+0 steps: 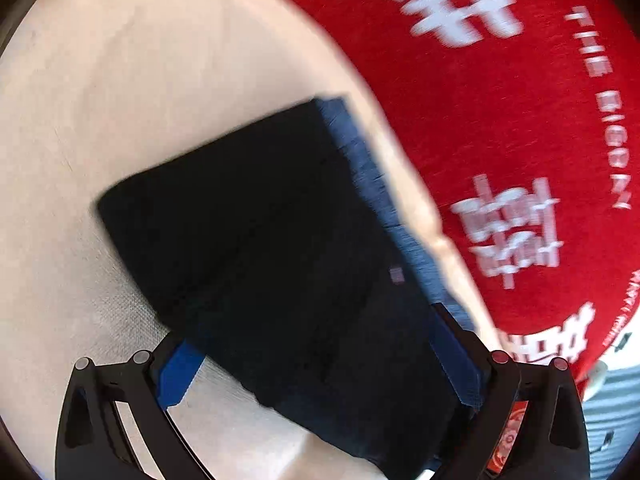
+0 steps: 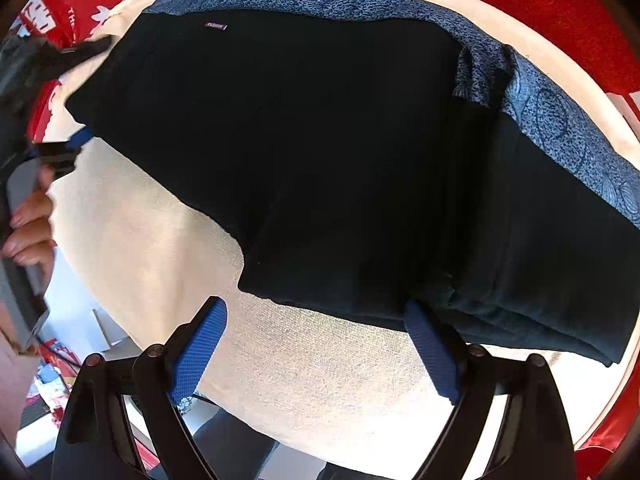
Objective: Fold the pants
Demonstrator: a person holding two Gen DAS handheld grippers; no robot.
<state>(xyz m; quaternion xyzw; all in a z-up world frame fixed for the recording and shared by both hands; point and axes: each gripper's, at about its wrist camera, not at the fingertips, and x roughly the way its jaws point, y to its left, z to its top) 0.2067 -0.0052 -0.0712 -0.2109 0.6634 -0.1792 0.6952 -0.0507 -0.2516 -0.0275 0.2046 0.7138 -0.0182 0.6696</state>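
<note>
Where pants [image 2: 304, 152] lie, red cloth [image 2: 560, 8] borders cream mat [image 2: 304, 380].

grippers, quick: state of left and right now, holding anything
left gripper: jaws wide, folded dark pants lie between its fingers; a grip cannot be told.
right gripper: open, holding nothing, at the pants' near edge.

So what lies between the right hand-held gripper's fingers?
Only bare cream cloth, seen in the right wrist view; the folded pants lie just beyond the right hand-held gripper.
</note>
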